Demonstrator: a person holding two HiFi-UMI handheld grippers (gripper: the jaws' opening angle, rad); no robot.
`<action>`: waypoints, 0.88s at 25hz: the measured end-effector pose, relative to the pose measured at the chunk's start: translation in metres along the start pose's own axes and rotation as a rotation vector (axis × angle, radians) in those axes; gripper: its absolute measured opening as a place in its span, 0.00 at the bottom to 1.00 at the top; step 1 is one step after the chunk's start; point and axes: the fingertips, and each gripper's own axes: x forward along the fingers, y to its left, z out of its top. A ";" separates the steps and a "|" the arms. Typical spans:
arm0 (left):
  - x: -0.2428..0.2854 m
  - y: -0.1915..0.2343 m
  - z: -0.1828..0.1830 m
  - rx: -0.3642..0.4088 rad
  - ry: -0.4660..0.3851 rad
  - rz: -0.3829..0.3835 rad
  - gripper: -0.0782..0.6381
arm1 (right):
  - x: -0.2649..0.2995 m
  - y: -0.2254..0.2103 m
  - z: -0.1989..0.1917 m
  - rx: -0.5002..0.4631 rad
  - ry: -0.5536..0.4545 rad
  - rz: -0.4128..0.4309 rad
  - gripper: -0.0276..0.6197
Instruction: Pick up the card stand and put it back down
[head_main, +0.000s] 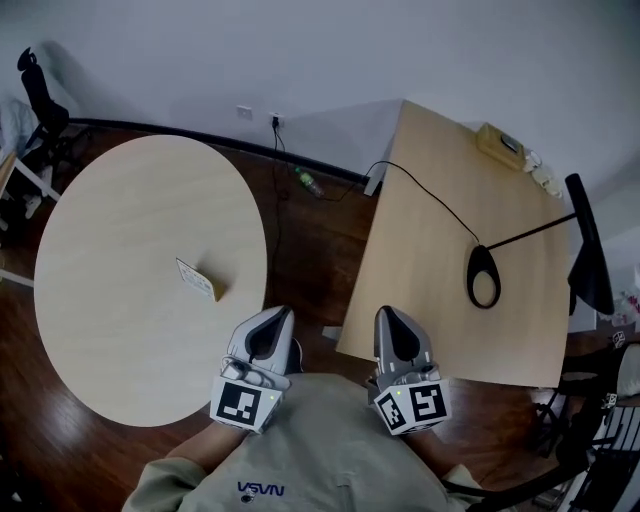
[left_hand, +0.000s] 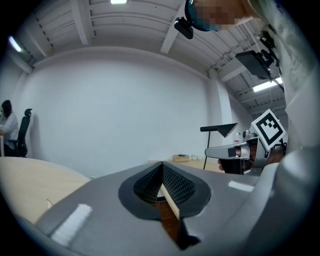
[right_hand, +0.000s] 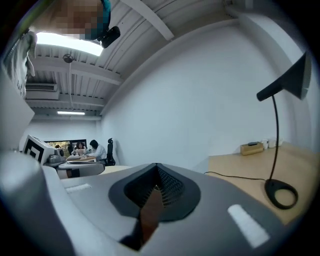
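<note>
The card stand (head_main: 197, 279), a small white card in a wooden base, sits on the round pale table (head_main: 120, 330), right of its middle. Both grippers are held close to my chest, off the table and apart from the stand. My left gripper (head_main: 276, 314) hangs over the round table's near right edge, jaws shut with nothing between them (left_hand: 161, 167). My right gripper (head_main: 388, 313) hovers by the near left corner of the rectangular table, also shut and empty (right_hand: 156, 167). Each gripper shows in the other's view: the right gripper (left_hand: 235, 150), the left gripper (right_hand: 75, 170).
A rectangular wooden table (head_main: 420, 290) stands at right with a black desk lamp (head_main: 484, 277), its cable and a tan box (head_main: 500, 145). Dark wood floor runs between the tables, with a green bottle (head_main: 309, 182) on it. An office chair (head_main: 40, 110) stands far left. People sit at a distant desk (right_hand: 87, 150).
</note>
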 end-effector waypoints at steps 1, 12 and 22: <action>0.003 -0.014 0.003 0.010 -0.002 -0.019 0.11 | -0.013 -0.008 0.001 0.001 -0.007 -0.015 0.04; -0.001 -0.177 -0.006 0.073 0.024 -0.107 0.11 | -0.161 -0.084 -0.001 0.040 -0.063 -0.114 0.04; -0.026 -0.233 -0.021 0.098 0.054 -0.168 0.11 | -0.237 -0.104 -0.004 0.087 -0.102 -0.201 0.04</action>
